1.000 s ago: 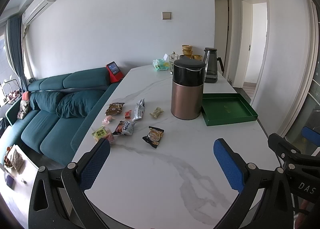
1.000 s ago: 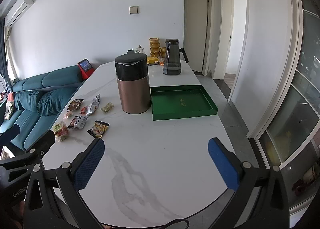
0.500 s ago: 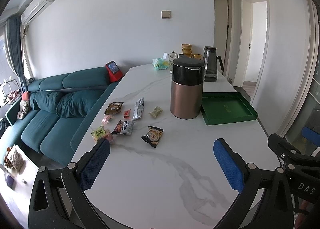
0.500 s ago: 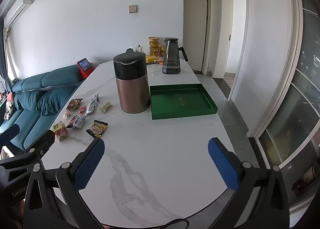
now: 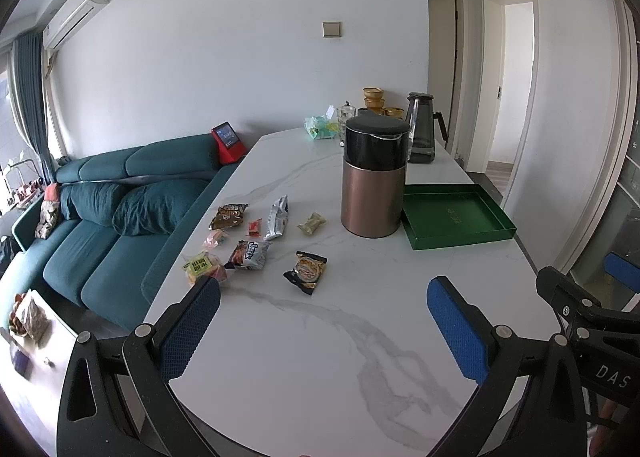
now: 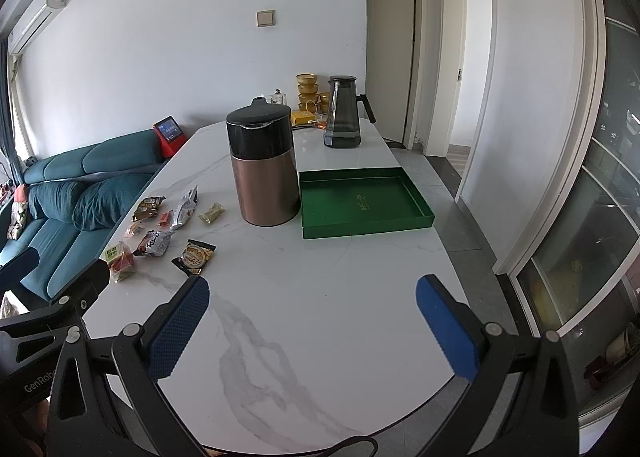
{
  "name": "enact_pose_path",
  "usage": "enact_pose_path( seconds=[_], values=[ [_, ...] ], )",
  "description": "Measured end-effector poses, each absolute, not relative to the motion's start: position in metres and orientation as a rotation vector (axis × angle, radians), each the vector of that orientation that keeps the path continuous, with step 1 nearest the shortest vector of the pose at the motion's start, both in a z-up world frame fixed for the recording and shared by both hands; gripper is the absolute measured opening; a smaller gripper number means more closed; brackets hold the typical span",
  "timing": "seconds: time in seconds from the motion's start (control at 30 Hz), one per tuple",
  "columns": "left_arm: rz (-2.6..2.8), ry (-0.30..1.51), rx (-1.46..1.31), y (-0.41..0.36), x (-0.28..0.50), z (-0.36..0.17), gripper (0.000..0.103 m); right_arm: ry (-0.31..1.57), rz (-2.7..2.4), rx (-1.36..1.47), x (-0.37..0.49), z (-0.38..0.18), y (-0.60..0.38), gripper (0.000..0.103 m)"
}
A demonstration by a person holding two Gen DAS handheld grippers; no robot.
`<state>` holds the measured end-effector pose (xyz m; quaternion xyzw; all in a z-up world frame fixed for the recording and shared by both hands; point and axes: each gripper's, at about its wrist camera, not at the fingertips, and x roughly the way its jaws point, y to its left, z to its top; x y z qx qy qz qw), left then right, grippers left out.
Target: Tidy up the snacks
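Marble table (image 5: 320, 337) is being overlooked by left gripper (image 5: 324, 321) and right gripper (image 6: 312, 317), both spread apart; snack packets (image 5: 256, 241), perhaps eight, are lying scattered beside green tray (image 5: 460, 241).

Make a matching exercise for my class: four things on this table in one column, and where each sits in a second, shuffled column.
Column one
1. green tray
2. copper canister
3. glass pitcher
4. snack packets

Column two
A. far end of the table
B. table edge beside the sofa
C. right of the canister, empty
D. mid-table, between snacks and tray

Pairs: 1-C, 2-D, 3-A, 4-B
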<state>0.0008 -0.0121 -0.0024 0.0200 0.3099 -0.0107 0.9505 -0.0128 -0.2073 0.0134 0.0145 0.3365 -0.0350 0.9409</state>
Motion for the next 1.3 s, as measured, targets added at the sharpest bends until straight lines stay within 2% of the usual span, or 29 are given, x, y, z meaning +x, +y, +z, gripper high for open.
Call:
enact_pose_path(
  seconds=[0.73,1.0,1.3],
  values=[
    [-0.020,0.639,0.035,-0.008,0.000,-0.004,0.102,0.698,-0.055,0.041,-0.009,0.006,-0.206,0.103],
    [0.016,0.668,0.021,0.034,0.037,-0.010,0.102,0.710,-0.043,0.069,0.023,0.004,-0.183,0.103],
    [0.031,0.708,0.039,0.118,0.105,-0.041,0.102,0.748,-0.022,0.060,0.095,-0.020,-0.121,0.103]
  ],
)
